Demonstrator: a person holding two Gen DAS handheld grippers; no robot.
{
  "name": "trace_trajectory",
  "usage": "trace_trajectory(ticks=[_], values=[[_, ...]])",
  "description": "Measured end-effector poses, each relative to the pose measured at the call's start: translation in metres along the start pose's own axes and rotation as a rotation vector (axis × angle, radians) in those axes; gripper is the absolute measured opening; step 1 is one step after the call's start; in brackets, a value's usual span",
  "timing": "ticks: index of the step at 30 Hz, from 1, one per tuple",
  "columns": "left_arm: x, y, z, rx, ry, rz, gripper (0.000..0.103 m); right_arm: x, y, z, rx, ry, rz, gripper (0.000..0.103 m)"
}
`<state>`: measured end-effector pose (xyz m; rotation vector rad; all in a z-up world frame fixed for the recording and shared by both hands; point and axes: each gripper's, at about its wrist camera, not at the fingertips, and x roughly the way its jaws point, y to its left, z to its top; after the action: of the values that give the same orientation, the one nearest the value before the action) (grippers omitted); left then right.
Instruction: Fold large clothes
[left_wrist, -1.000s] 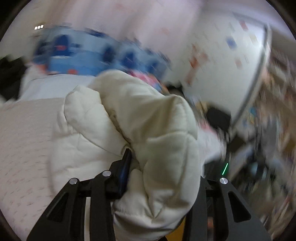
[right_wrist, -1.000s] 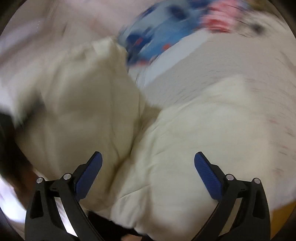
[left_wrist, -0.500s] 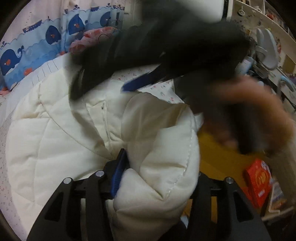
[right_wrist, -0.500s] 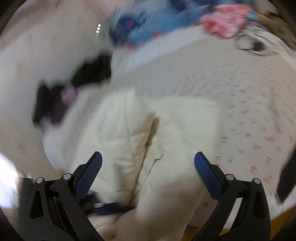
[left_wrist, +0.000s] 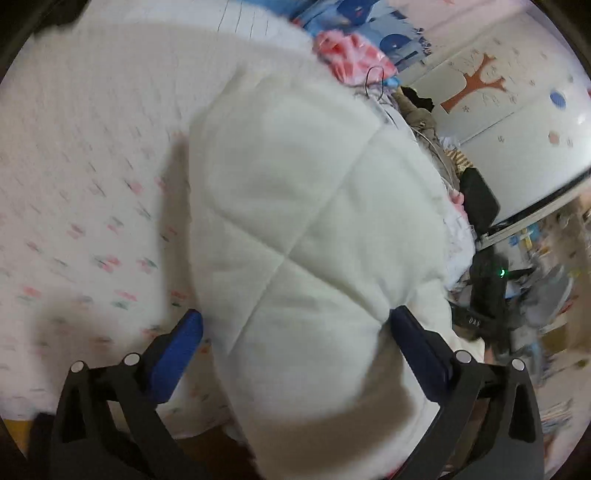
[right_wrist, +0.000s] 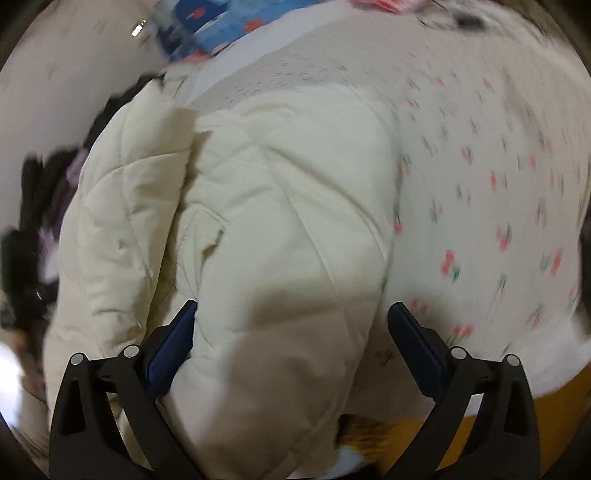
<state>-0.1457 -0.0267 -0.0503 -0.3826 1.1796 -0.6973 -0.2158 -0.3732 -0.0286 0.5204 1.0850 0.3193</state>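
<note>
Both grippers spread wide over cream jacket (left_wrist: 317, 229).

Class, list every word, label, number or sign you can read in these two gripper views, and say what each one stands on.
"DAS": pale letters on the black device with a green light, right of the white quilted jacket; possibly part of a longer word.
Tree and dot wall stickers: pictures only, no words.
Cluttered shelves: too blurred to read.
Floral bedsheet: pattern only, no text.
Right wrist view: nothing readable.
</note>
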Motion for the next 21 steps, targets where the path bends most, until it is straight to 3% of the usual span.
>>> trace_trajectory(ticks=[2, 4, 7, 11, 13, 15, 17, 18, 19, 21], values=[[0.014, -0.002, -0.001, -0.02, -0.008, -0.02, 0.098, 0.012, -0.009, -0.011, 0.092, -0.014, 0.153, 0.097], [0.009, -0.023, 0.001, 0.059, -0.066, -0.006, 0.095, 0.016, 0.011, -0.015, 0.056, -0.05, 0.273, 0.097], [-0.024, -0.05, 0.009, 0.204, -0.192, 0.053, 0.08, 0.016, 0.044, 0.005, -0.008, -0.108, 0.348, 0.097], [-0.087, -0.054, 0.044, 0.272, -0.36, 0.144, 0.078, 0.026, 0.12, 0.06, -0.168, -0.178, 0.443, 0.097], [-0.114, -0.043, 0.057, 0.27, -0.424, 0.208, 0.078, 0.044, 0.154, 0.085, -0.247, -0.173, 0.449, 0.097], [-0.129, -0.02, 0.066, 0.257, -0.448, 0.295, 0.078, 0.085, 0.173, 0.108, -0.298, -0.114, 0.374, 0.097], [-0.121, 0.021, 0.074, 0.204, -0.392, 0.398, 0.078, 0.144, 0.168, 0.112, -0.288, -0.002, 0.209, 0.097], [-0.099, 0.048, 0.081, 0.161, -0.312, 0.457, 0.078, 0.178, 0.157, 0.107, -0.26, 0.085, 0.123, 0.097], [-0.081, 0.072, 0.084, 0.125, -0.26, 0.497, 0.085, 0.19, 0.149, 0.102, -0.237, 0.118, 0.116, 0.097], [-0.074, 0.098, 0.08, 0.071, -0.284, 0.493, 0.089, 0.181, 0.141, 0.091, -0.223, 0.072, 0.156, 0.097]])
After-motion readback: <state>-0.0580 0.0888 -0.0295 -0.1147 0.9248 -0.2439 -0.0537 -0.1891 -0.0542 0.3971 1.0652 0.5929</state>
